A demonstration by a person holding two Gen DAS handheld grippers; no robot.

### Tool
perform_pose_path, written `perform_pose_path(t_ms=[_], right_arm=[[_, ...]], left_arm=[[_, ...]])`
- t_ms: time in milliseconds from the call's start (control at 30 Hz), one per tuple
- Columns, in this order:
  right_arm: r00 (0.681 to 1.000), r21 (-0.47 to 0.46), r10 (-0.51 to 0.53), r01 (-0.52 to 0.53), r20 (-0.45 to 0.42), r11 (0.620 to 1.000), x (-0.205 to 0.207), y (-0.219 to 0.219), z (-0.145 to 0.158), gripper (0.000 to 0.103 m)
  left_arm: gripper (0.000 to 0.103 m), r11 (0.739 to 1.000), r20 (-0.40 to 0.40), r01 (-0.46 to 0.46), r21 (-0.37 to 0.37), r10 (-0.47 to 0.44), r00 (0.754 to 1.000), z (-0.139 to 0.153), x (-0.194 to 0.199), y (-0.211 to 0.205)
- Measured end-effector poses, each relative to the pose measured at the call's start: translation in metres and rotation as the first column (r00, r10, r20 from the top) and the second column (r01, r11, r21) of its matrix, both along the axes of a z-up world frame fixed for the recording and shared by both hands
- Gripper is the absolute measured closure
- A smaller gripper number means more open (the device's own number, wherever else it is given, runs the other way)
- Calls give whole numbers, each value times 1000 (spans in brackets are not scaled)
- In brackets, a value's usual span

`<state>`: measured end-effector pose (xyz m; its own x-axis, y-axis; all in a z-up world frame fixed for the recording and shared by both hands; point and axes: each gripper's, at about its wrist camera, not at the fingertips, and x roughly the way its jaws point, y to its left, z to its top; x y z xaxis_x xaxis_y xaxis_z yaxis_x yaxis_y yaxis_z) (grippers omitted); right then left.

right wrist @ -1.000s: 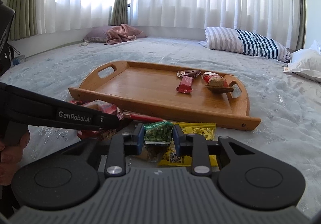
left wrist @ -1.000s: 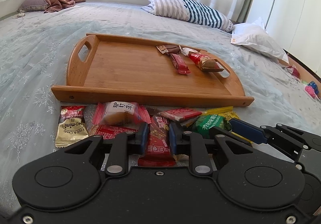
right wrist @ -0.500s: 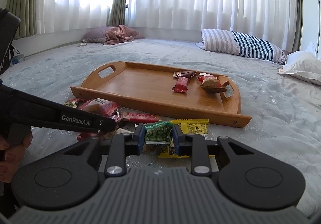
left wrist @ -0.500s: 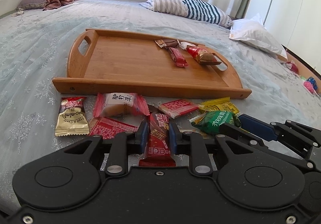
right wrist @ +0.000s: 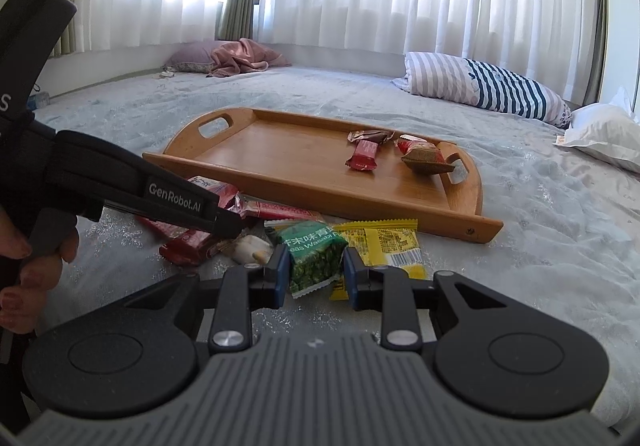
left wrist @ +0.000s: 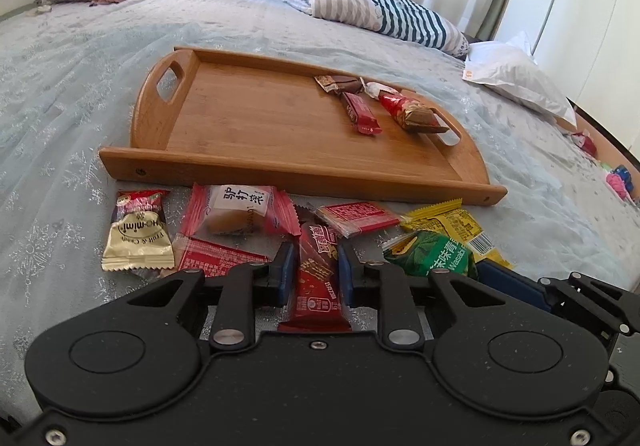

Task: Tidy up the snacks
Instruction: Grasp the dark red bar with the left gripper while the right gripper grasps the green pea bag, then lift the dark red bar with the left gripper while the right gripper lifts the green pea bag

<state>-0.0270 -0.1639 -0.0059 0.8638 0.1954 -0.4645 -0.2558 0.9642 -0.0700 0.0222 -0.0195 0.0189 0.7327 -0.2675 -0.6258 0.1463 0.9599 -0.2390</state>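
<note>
Item one, red snack bar (left wrist: 318,278): a long flat foil sachet lying on the bed just near of the tray, and my left gripper (left wrist: 313,273) is clamped across its width about mid-length. I judge it light, thin and fairly stiff along its length, with a slick wrapper that could slide out lengthwise; the mid-body hold looks right, since the crimped ends would only fold. Item two, green wasabi-pea packet (right wrist: 316,258): a small puffy pouch to the right of the bar, pinched across its sides by my right gripper (right wrist: 315,271). I expect it to be light and soft, with air and loose peas inside, so it will give under the pads and wants only gentle pressure; its lower body, below the top crimp, is the sensible hold. Item three, the loose pile on the bed: a yellow packet (right wrist: 383,242) partly under and just right of the green one, a gold fruit-candy sachet (left wrist: 137,236) at the far left of the row, a red-edged cake packet (left wrist: 240,206) beside it, and a flat red packet (left wrist: 358,216) nearer the tray; all thin and crinkly, and several overlap, so I would take the top ones first. Item four, wooden tray (left wrist: 248,126): far of the pile, rigid and handled at both ends, with a brown-wrapped sweet (left wrist: 336,83), a small red bar (left wrist: 360,114) and a red-and-gold packet (left wrist: 408,112) at its right end; the left is bare. Item five, blue-grey bedspread (left wrist: 60,106): soft, so pressing down will sink.
</note>
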Motion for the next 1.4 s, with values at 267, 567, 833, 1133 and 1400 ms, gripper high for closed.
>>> perform_pose_path(t_ms=[267, 567, 833, 1133, 1400], right_arm=[[999, -7, 7, -7, 37, 1000, 3, -4, 5, 44], [998, 17, 54, -54, 29, 998, 30, -3, 9, 30], [997, 34, 45, -43, -59, 998, 50, -1, 1, 41], [998, 72, 9, -5, -59, 997, 45, -5, 3, 61], [998, 108, -59, 58, 12, 993, 37, -16, 21, 61]], left_arm=[[81, 1000, 18, 14, 28, -14, 1000, 7, -6, -5], [81, 1000, 29, 9, 28, -10, 1000, 13, -9, -2], [81, 999, 26, 10, 32, -11, 1000, 13, -9, -2], [81, 1000, 13, 4, 6, -4, 1000, 12, -5, 0], [101, 1000, 68, -1, -17, 2, 998, 28, -16, 2]])
